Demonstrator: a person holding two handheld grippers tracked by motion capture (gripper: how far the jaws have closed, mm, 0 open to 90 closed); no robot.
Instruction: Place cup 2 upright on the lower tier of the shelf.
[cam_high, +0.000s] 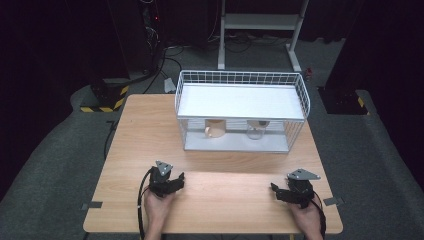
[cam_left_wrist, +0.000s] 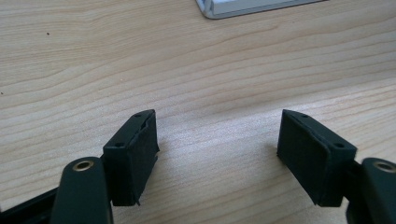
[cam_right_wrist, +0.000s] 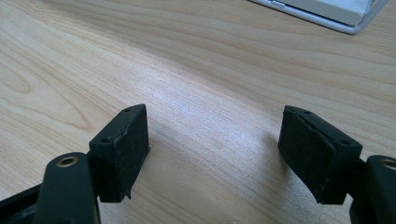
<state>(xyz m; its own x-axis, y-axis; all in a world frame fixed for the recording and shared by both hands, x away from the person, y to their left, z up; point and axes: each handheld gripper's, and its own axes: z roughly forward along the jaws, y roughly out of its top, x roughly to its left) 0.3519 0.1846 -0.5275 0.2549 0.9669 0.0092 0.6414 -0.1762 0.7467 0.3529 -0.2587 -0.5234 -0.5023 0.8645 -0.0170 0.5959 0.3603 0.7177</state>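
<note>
No brand, label or writing can be read anywhere. The left tool (cam_high: 176, 181) rests at about 7 o'clock on the wooden desk (cam_high: 145, 135), jaws spread wide and holding nothing; the right tool (cam_high: 278, 192) rests at about 5 o'clock, jaws likewise wide apart and empty. At 12 o'clock stands a white wire rack (cam_high: 241, 110) with a bare white top shelf. Under that shelf sit a tan mug (cam_high: 215, 128) toward the left and a clear glass cup (cam_high: 255, 129) to its right, well apart from both tools. Bare wood lies between the tools and the rack's open front.
</note>
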